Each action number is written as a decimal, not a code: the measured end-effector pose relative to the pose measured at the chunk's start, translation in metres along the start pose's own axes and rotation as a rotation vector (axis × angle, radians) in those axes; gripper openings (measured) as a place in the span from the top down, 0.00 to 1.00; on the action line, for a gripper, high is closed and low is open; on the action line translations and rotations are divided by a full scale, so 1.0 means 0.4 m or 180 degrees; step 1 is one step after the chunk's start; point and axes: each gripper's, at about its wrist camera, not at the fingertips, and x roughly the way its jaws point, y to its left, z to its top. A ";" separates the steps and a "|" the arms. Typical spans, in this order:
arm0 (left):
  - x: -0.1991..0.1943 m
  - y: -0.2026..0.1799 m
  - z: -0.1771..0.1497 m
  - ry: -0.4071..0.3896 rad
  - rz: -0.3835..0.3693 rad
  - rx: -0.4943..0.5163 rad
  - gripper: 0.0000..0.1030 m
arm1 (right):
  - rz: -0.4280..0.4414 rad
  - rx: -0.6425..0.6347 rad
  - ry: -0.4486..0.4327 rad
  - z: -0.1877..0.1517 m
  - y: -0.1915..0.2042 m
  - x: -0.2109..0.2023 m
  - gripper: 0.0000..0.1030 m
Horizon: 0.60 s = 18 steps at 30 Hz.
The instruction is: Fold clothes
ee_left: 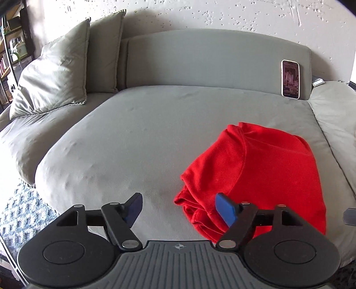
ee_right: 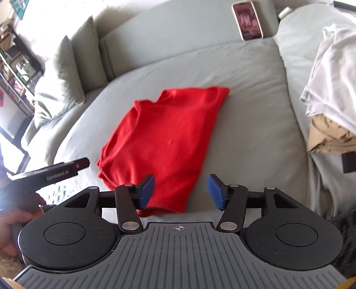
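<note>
A red shirt (ee_left: 255,169) lies folded into a rough rectangle on the grey couch seat (ee_left: 138,133). It also shows in the right wrist view (ee_right: 164,137). My left gripper (ee_left: 179,209) is open and empty, hovering near the shirt's front left corner, its right finger over the cloth. My right gripper (ee_right: 181,191) is open and empty above the shirt's near edge. The left gripper's body (ee_right: 51,173) shows at the left of the right wrist view.
A phone (ee_left: 290,79) leans on the couch backrest, also seen in the right wrist view (ee_right: 247,20). Grey pillows (ee_left: 55,73) stand at the left. A pile of white and tan clothes (ee_right: 329,93) lies on the right of the couch.
</note>
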 end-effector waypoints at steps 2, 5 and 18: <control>0.001 -0.008 0.001 0.0004 -0.0007 0.0006 0.29 | 0.0014 0.0050 0.0020 0.002 -0.001 0.003 0.43; 0.002 -0.018 0.001 0.0017 -0.0023 0.0028 0.29 | 0.0021 0.0070 0.0066 0.000 0.008 0.014 0.43; 0.106 0.122 0.040 0.0332 -0.0480 -0.0887 0.13 | 0.0213 0.0617 -0.0081 0.035 -0.069 0.062 0.23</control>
